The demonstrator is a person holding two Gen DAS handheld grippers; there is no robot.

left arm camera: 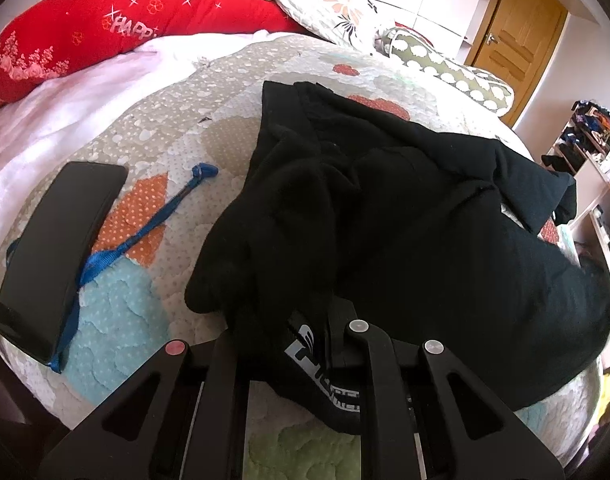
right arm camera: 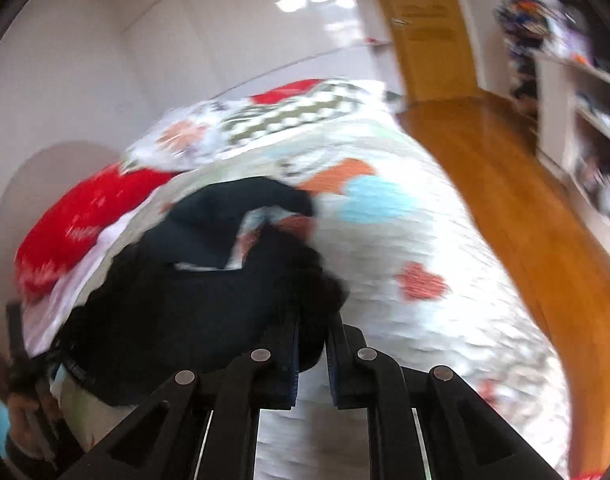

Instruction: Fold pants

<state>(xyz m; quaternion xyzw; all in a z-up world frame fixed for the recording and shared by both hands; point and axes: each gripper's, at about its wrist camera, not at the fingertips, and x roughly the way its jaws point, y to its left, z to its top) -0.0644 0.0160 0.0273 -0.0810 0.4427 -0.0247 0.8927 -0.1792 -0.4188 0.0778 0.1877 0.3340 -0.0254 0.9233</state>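
Black pants (left arm camera: 405, 216) lie bunched on a patterned quilt (left arm camera: 177, 128) on the bed. In the left wrist view my left gripper (left arm camera: 301, 344) is at the near edge of the pants, with black fabric and a white logo band (left arm camera: 317, 380) draped between and over its fingers. It looks shut on the cloth. In the blurred right wrist view my right gripper (right arm camera: 311, 320) is closed on a fold of the black pants (right arm camera: 185, 300), which trail off to the left over the quilt (right arm camera: 405, 232).
A black phone (left arm camera: 57, 256) and a blue lanyard (left arm camera: 137, 236) lie on the quilt left of the pants. Red pillow (left arm camera: 105, 28) and floral pillows (left arm camera: 325, 0) sit at the bed's head. A wooden floor (right arm camera: 505, 184), door (left arm camera: 509, 40) and cluttered shelves (right arm camera: 585, 128) are on the right.
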